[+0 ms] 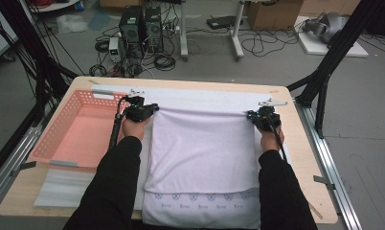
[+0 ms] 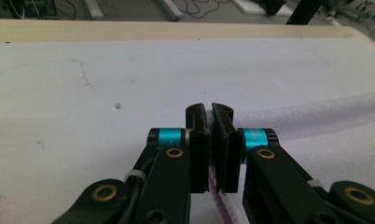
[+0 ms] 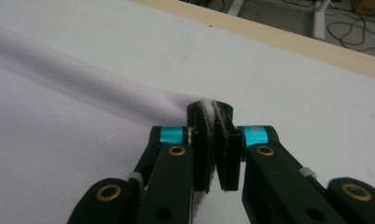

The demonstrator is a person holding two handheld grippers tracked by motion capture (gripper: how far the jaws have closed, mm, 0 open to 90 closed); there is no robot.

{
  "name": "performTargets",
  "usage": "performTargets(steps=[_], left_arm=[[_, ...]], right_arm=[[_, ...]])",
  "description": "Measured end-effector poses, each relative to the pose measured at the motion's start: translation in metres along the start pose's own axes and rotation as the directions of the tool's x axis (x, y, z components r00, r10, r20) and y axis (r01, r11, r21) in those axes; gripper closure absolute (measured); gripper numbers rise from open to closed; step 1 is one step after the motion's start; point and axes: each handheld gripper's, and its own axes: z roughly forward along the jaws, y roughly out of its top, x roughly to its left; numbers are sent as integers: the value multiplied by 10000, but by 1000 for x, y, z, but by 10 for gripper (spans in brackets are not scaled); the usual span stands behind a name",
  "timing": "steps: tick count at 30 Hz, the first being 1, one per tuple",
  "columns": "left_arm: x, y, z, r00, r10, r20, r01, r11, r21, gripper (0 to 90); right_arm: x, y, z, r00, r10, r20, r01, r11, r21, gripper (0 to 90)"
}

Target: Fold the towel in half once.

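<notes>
While pinched at its far corners, towel (image 1: 200, 143); left gripper (image 1: 154, 109), right gripper (image 1: 250, 115) both clamped on it.

This looks like a robotics lab or test room. Behind the wooden table (image 1: 296, 158), on the grey floor, stand two computer towers (image 1: 141, 28) among many loose cables (image 1: 257, 45), with cardboard boxes (image 1: 274, 13) further back. Black metal frame legs (image 1: 332, 52) rise on both sides.

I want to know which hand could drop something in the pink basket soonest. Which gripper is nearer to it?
Left. The left gripper is just beside the pink basket, gripping the towel; the right gripper holds its far corner.
</notes>
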Motion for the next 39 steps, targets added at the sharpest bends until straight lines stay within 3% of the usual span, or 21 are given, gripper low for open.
performTargets(steps=[8,10,12,14,16,17,19,22,26,29,33,39], left_arm=[[6,15,14,9984,567,11,-566,9975,-416,850],[5,14,16,9979,643,16,-642,9974,-336,847],[2,10,18,9961,856,221,-857,9963,42,824],[-2,7,18,9965,741,392,-756,9965,365,713],[-6,6,17,9979,476,433,-499,9974,525,527],[-8,6,13,9979,440,483,-457,9983,350,460],[-12,4,7,9970,464,618,-477,9986,205,453],[-16,-1,-1,9959,374,823,-405,9985,357,396],[-24,-7,-15,9950,504,858,-505,9987,-10,322],[-34,-12,-20,9893,1237,774,-1259,9917,250,229],[-44,-19,-30,9870,1244,1020,-1239,9922,-113,235],[-54,-35,-47,9766,1505,1539,-1477,9886,-298,302]], right_arm=[[-4,16,18,9982,186,576,-185,9998,-21,859],[-3,17,22,9980,171,613,-173,9998,21,855],[-1,15,25,9978,295,586,-303,9995,127,813],[0,12,27,9975,576,404,-592,9974,403,690],[0,10,26,9963,791,338,-804,9960,391,603],[0,10,23,9958,879,247,-888,9954,367,584],[0,10,18,9955,924,193,-930,9951,323,546],[-2,9,6,9955,950,2,-949,9948,360,510],[-4,7,-12,9924,1207,-224,-1204,9926,133,458],[-3,3,-23,9916,1236,-384,-1224,9919,334,439],[4,-5,-39,9895,1277,-672,-1253,9914,383,420],[13,-18,-63,9888,1093,-1018,-1048,9933,487,429]])
